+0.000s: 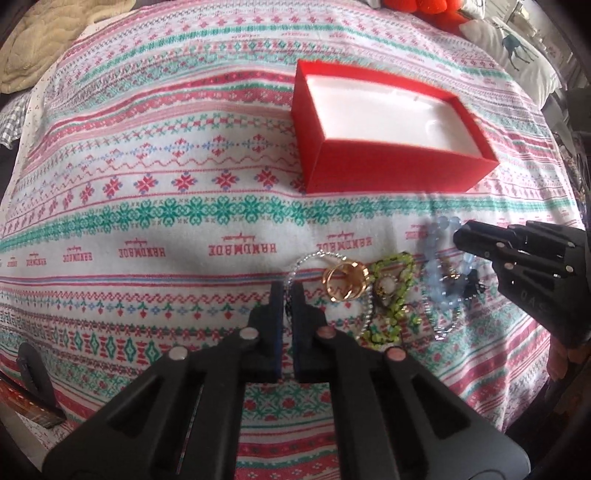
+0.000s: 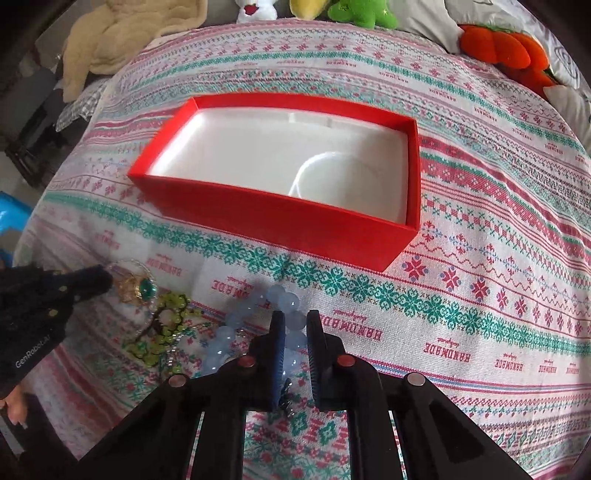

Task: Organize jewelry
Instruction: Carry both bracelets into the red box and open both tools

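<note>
An open red box [image 1: 388, 173] with a white lining sits on the patterned cloth; it also shows in the right wrist view [image 2: 280, 218]. Jewelry lies in a heap in front of it: a silver chain [image 1: 306, 258], a gold ring [image 1: 345, 282], a green bead string [image 1: 391, 295] and a pale blue bead bracelet [image 1: 436, 273]. My left gripper [image 1: 287, 291] is nearly shut around the silver chain. My right gripper [image 2: 294, 321] straddles the blue bracelet [image 2: 284, 299], jaws slightly apart. The gold ring with a green stone [image 2: 138, 288] lies by the left gripper.
The patterned cloth [image 1: 184, 192] covers a bed. A beige blanket [image 2: 122, 40] lies at the far left. Plush toys, green [image 2: 362, 13] and orange [image 2: 506, 48], and pillows line the far edge. A dark object [image 1: 35, 384] lies at the near left.
</note>
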`<state>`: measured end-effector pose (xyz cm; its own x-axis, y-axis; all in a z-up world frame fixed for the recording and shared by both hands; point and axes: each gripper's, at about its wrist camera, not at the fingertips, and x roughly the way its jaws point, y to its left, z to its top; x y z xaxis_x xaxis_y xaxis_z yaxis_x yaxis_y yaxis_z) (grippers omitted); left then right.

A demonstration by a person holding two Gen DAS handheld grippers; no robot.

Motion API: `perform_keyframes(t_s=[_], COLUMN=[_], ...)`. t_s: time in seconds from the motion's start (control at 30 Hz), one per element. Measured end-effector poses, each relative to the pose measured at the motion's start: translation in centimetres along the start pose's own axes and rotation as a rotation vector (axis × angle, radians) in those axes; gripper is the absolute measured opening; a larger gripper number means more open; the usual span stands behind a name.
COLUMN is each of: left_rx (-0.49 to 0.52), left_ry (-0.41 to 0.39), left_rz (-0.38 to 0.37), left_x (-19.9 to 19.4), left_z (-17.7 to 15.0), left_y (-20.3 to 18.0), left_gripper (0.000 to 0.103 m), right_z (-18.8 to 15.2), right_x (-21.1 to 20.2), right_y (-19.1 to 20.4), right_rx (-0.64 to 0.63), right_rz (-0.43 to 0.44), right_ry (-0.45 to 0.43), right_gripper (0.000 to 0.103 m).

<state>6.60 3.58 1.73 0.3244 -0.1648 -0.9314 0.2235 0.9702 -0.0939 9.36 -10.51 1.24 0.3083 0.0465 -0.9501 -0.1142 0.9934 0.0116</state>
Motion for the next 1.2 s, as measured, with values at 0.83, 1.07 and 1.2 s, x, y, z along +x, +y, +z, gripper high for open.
perform_keyframes(t_s=[0.83,1.07,1.2], left_rx=[-0.024,-0.086,-0.124], left_ry=[-0.209,-0.260,-0.258], left_rz=[-0.119,-0.166,-0.177], left_x=[-6.5,-5.4,-3.4], left_z=[4.6,7.0,8.1], left_y=[-2.4,-2.7,-2.9], left_gripper=[0.004,0.004,0.004], right_z=[2.9,5.0,6.0], right_x=[-11.2,-11.1,-10.4], right_y=[-0.1,-2.1,-2.9], right_rx=[0.032,0.088,0.121], right_rz=[0.163,0.138,0.127], right_ry=[-0.285,-0.351,-0.365], right_gripper=[0.011,0.011,0.011])
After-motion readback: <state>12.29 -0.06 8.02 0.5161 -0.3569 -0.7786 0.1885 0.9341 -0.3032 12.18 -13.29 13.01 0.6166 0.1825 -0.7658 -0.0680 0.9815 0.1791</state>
